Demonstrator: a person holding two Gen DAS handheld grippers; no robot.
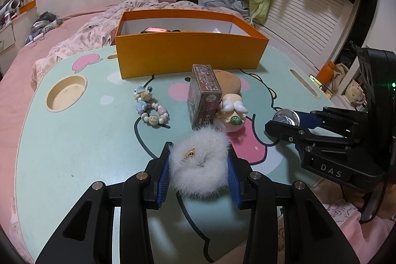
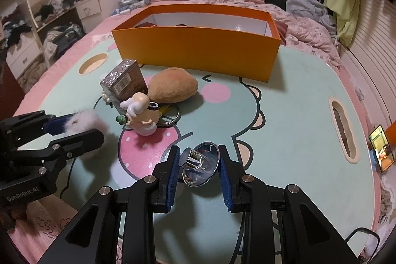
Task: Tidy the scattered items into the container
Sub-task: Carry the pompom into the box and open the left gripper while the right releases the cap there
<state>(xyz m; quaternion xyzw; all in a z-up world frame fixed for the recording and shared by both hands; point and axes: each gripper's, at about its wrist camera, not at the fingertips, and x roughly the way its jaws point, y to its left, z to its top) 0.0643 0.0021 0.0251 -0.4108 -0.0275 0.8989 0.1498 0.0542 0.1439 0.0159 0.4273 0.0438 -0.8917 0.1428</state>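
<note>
Left gripper [image 1: 199,162] fingers pinching fluffy scrunchie [image 1: 200,163]; right gripper [image 2: 199,165] fingers pinching chrome, possibly glass-based piece [image 2: 198,162]; orange box [image 1: 190,51] beyond on worktop [image 1: 74,140].

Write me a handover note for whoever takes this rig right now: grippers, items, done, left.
Left gripper: shut on the scrunchie, just above the table.
Right gripper: shut on the shiny funnel-shaped piece, also low over the table.
Box: at the far edge, open; a few things show inside, not identifiable.
Left on the table: bracelet, card box, figurine, brown plush, key ring.
Next: probably carry both held items to the box, then the rest.
</note>
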